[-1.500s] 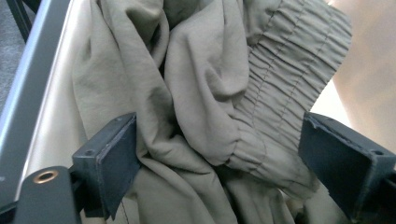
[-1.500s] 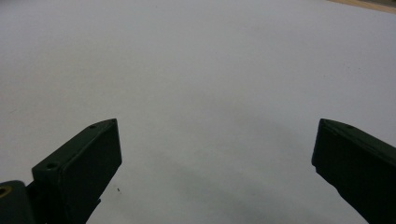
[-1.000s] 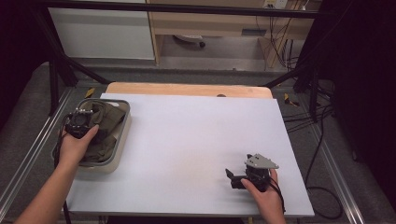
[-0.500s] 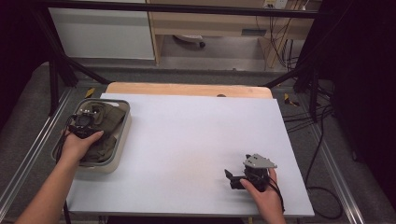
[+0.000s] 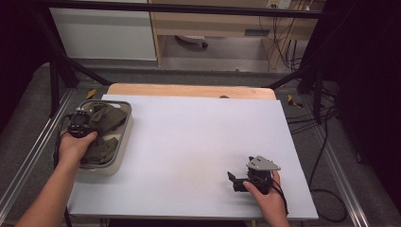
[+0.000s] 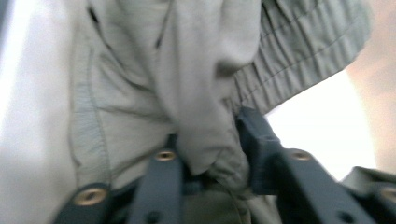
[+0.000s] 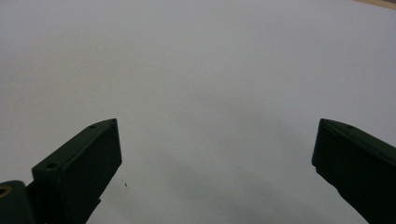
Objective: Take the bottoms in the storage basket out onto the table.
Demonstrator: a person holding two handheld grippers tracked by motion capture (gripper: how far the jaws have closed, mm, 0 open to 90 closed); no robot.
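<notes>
As its jaws have just closed, the left gripper (image 5: pixel 84 119) pinches a fold of the olive garment (image 6: pixel 196 93) bunched between its fingers inside the tray (image 5: pixel 124 137), evidently for lifting; the right gripper (image 5: pixel 241 181) rests wide apart, nothing between its fingers.

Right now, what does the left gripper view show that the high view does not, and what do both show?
The left gripper view shows the left gripper pinching a fold of the olive garment, its jaws having just closed.

The high view shows the grey bin holding that garment, the white table, and the right gripper resting open on it.

Both show the garment and the left gripper.
</notes>
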